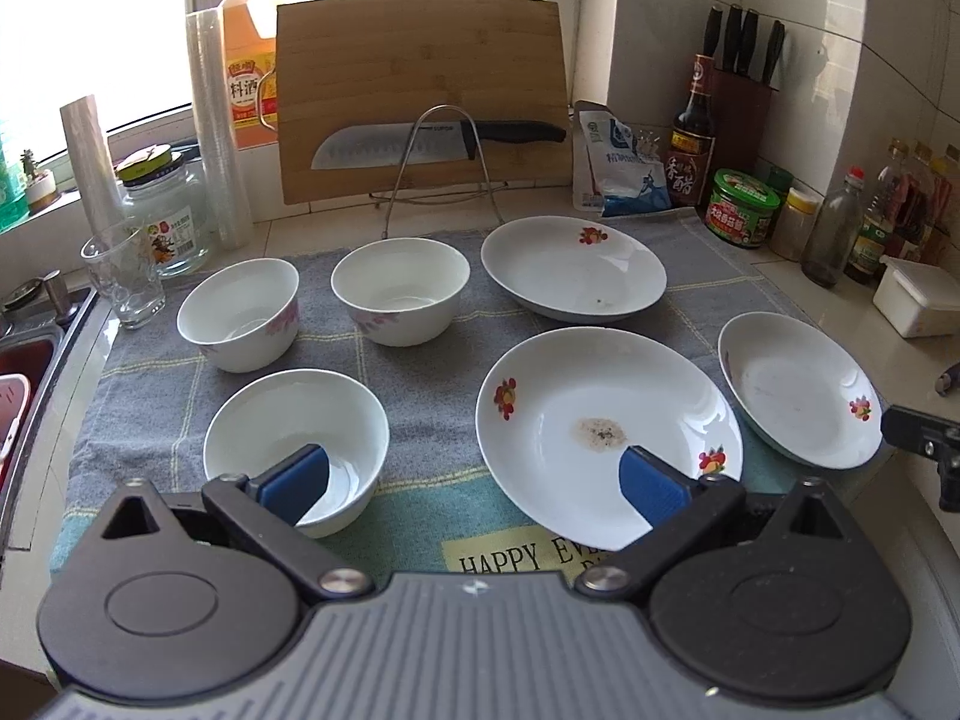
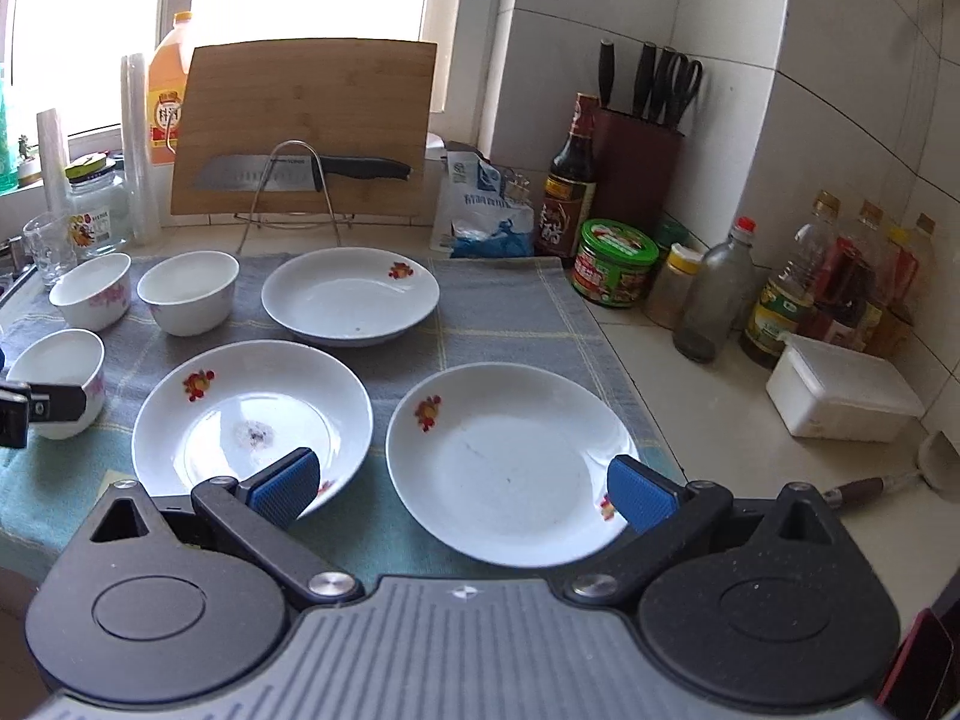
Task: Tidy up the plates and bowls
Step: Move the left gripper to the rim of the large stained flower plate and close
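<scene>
Grey cloth [image 1: 420,354] covered the counter; three bowls [image 1: 401,291] sat at ten o'clock, three plates [image 2: 504,459] toward two, none stacked. Left gripper [image 1: 474,483] and right gripper [image 2: 462,489] hung released, empty.

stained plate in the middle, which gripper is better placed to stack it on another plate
Left, probably. The left gripper hangs open with the stained plate just ahead; the right gripper faces the right-hand plate.
</scene>
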`<state>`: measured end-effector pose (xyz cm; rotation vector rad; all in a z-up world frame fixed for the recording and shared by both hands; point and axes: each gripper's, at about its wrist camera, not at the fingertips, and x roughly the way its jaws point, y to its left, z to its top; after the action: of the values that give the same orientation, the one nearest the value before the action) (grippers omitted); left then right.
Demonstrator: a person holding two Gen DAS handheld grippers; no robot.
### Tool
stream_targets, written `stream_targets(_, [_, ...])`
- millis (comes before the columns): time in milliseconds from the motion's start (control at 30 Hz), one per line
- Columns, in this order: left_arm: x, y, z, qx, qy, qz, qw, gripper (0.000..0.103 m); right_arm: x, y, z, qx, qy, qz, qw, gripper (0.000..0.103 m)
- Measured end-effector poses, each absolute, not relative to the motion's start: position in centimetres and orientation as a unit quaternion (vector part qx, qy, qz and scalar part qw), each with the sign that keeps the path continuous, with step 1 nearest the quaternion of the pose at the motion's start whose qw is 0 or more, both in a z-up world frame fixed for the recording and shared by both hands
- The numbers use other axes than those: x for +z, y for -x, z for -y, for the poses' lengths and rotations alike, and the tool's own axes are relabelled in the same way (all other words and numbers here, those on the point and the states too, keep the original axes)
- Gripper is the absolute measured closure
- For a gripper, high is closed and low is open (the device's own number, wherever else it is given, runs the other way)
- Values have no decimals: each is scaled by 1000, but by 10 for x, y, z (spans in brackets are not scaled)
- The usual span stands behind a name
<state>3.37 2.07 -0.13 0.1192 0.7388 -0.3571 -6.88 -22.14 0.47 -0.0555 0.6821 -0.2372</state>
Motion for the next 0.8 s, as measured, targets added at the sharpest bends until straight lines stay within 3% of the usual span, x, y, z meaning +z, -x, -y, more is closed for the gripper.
stream_targets(800, [-7, -81, 77, -282, -129, -341, 887, 1, -100, 44, 303, -76, -13, -395, 916, 0])
